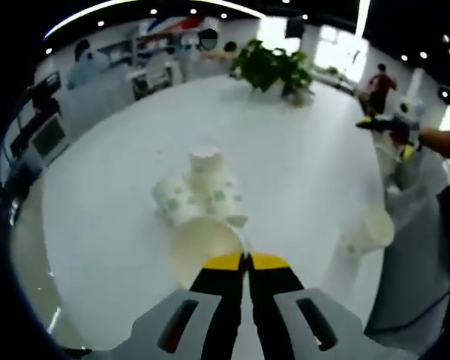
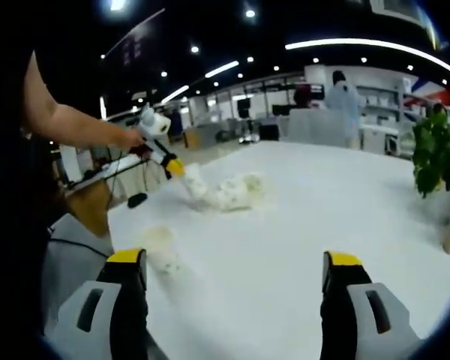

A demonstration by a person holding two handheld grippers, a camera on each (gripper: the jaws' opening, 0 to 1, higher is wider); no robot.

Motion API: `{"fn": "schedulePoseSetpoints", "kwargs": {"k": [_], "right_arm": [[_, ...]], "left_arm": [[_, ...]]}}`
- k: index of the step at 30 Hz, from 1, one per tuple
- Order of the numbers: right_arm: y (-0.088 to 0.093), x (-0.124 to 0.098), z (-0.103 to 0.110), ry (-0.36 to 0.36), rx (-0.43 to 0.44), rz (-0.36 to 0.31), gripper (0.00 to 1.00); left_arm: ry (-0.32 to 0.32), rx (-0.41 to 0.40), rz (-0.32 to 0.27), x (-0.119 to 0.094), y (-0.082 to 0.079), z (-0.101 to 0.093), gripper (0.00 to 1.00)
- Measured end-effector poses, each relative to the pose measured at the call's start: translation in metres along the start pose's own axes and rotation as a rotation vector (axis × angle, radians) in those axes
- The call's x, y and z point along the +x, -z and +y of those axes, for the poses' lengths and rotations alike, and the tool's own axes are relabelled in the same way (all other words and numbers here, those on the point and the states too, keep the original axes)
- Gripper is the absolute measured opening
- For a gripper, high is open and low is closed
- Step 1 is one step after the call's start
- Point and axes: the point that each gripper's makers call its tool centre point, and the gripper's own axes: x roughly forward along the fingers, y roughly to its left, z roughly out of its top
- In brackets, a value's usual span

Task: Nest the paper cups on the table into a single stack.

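Left gripper [image 1: 245, 260]: my jaws are pressed together on the rim of a paper cup [image 1: 204, 246] lying on its side, mouth toward me, right at the tips, 12 o'clock from my fingers.
Cup cluster [image 1: 202, 191]: just past the held cup at 11 o'clock, several green-dotted cups lean on each other; one stands bottom-up at the top, touching the rest.
Stray cup [image 1: 369, 231]: off at 3 o'clock near the table [image 1: 300, 157] edge, well apart from the cluster.
Right gripper [image 2: 236, 270]: my fingers stand wide apart, nothing between them, hovering above the white tabletop.
Across the table: in the right gripper view the left gripper [image 2: 167, 161] sits at 11 o'clock, its tip touching the cluster [image 2: 229, 191]; the stray cup [image 2: 159, 247] lies near my left finger.
Step in hand: looks like early gathering, nothing nested that I can confirm.
How to do it well: keep the pinch on the rim light so the paper doesn't crease, line the mouth up with a neighbour's base, slide along one axis.
Risk: light cups roll; a sideways nudge scatters the pile.
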Motion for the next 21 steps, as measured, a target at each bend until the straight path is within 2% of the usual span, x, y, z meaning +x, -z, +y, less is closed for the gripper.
{"fn": "schedulePoseSetpoints", "kwargs": {"k": [4,7,9,14,18,20,21], "right_arm": [[0.001,0.000,-0.001,-0.002,-0.006,0.002,0.96],[0.001,0.001,-0.002,-0.002,-0.016,0.002,0.96],[0.002,0.001,-0.003,-0.001,-0.023,0.008,0.96],[0.005,0.003,-0.006,0.002,-0.049,0.017,0.97],[0.005,0.007,-0.008,0.002,-0.082,0.017,0.99],[0.004,0.008,-0.009,-0.002,-0.108,0.017,1.00],[0.004,0.009,-0.010,-0.004,-0.116,0.018,1.00]], "left_arm": [[-0.004,0.028,0.039,-0.005,-0.003,0.003,0.00],[-0.032,0.055,0.072,-0.010,-0.009,0.006,0.00],[-0.035,0.067,0.081,-0.013,-0.008,0.009,0.00],[-0.074,0.114,0.099,-0.021,-0.021,0.017,0.00],[-0.068,0.139,0.135,-0.027,-0.029,0.012,0.00],[-0.063,0.195,0.194,-0.029,-0.027,0.008,0.00],[-0.070,0.198,0.193,-0.029,-0.029,0.007,0.00]]}}
